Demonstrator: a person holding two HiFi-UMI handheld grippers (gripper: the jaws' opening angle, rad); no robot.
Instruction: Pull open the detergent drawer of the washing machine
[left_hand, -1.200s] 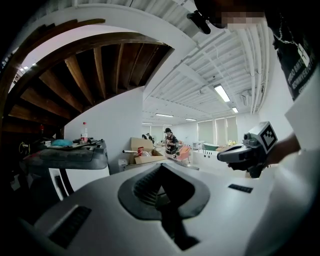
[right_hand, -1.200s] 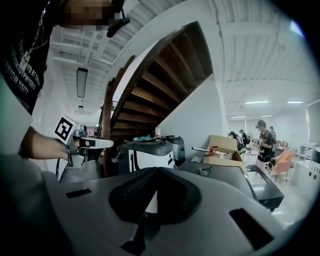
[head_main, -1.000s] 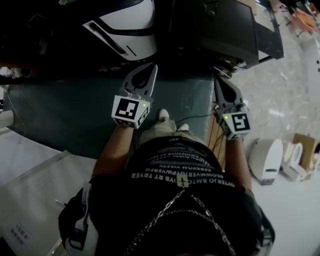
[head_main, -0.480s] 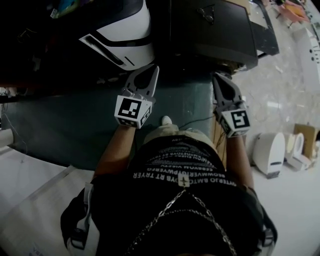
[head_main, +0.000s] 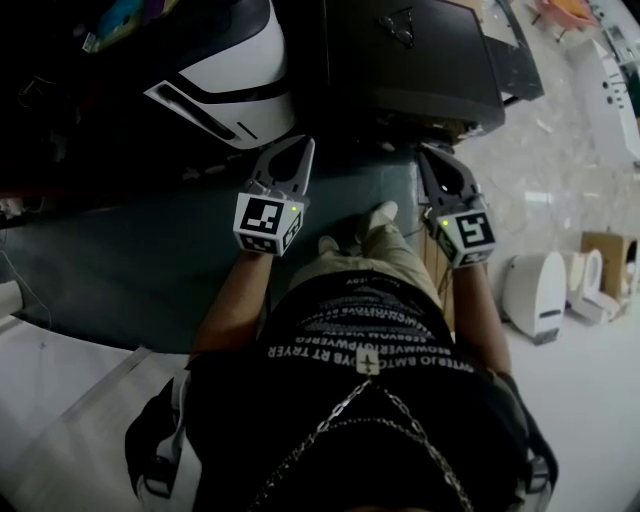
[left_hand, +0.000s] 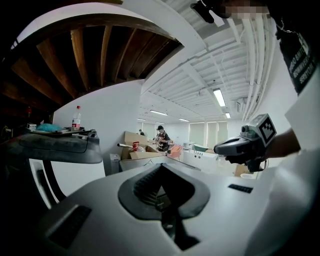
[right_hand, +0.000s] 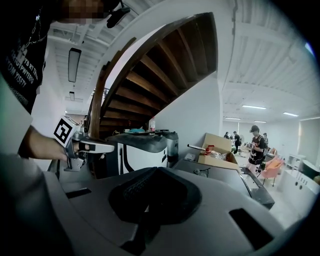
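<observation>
Trouble looms as you hold the left gripper (head_main: 300, 148) and right gripper (head_main: 428, 155) clamped fully closed and empty, short of the white washing machine (head_main: 255, 70) at upper left, its detergent drawer indiscernible: closed jaws would merely bump its front.

Dim, underexposed head view; fisheye-warped gripper views with bright ceiling lights (left_hand: 219, 97).
</observation>
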